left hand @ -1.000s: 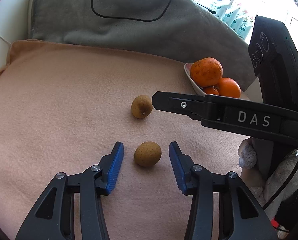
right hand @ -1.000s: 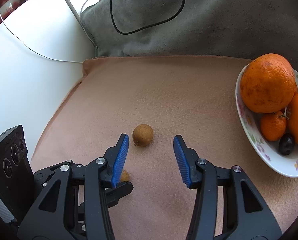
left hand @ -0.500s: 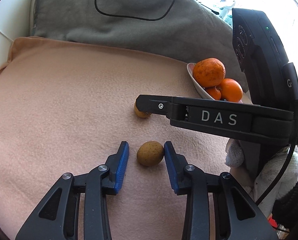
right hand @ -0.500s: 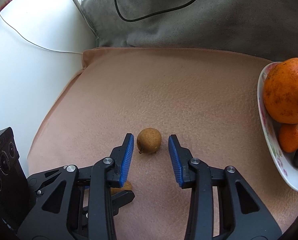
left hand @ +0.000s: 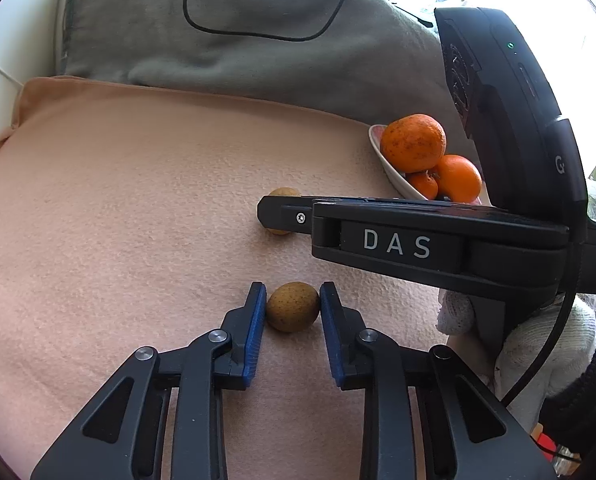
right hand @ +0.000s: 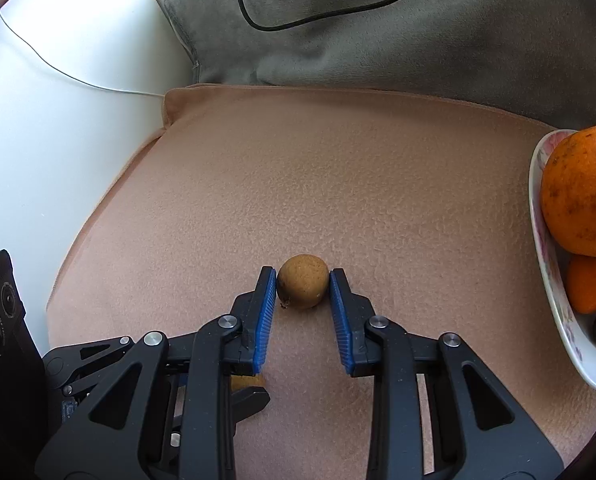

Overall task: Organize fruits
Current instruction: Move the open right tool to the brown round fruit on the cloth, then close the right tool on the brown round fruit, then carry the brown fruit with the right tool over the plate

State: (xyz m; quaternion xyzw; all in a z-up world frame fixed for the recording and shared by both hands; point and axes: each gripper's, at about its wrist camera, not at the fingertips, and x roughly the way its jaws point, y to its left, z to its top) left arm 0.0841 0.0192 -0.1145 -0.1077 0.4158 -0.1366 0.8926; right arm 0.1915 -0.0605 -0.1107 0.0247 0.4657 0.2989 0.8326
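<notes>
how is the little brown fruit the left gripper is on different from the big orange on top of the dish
The brown fruit is small, dull tan and finely speckled; the big orange is much larger, bright orange with dark blemishes. The brown fruit lies on the peach blanket between the left gripper pads; the big orange sits untouched, piled on smaller oranges in the dish. Both are roundish whole fruits.

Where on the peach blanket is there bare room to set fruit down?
Bare: the peach fleece blanket between the grey cushion and the small brown fruits. Crowded: the white floral plate piled with oranges.
</notes>
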